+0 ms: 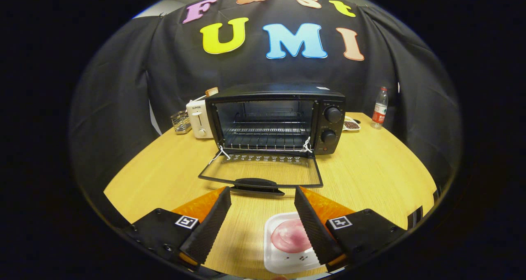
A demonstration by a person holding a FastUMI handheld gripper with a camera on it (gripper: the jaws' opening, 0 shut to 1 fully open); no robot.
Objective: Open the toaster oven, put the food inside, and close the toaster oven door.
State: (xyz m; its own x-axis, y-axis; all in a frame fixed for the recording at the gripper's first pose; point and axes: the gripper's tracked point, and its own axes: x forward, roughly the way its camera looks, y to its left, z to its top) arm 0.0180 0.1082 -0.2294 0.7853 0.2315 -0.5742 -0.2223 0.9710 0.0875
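A black toaster oven (pixel 276 118) stands on the wooden table (pixel 370 173) beyond my fingers, its glass door (pixel 263 172) folded down flat with the handle (pixel 257 184) toward me. The wire rack (pixel 267 130) inside is bare. My gripper (pixel 263 196) is open, its fingertips just short of the door handle. A white tray with a pink round piece of food (pixel 289 235) lies on the table between the fingers, close against the right finger (pixel 312 226), which covers its right edge. Neither finger presses on it.
A white toaster (pixel 199 118) and a small wire holder (pixel 181 122) stand left of the oven. A dish of dark bits (pixel 351 125) and a water bottle (pixel 380 107) stand to its right. Black cloth closes the back and sides.
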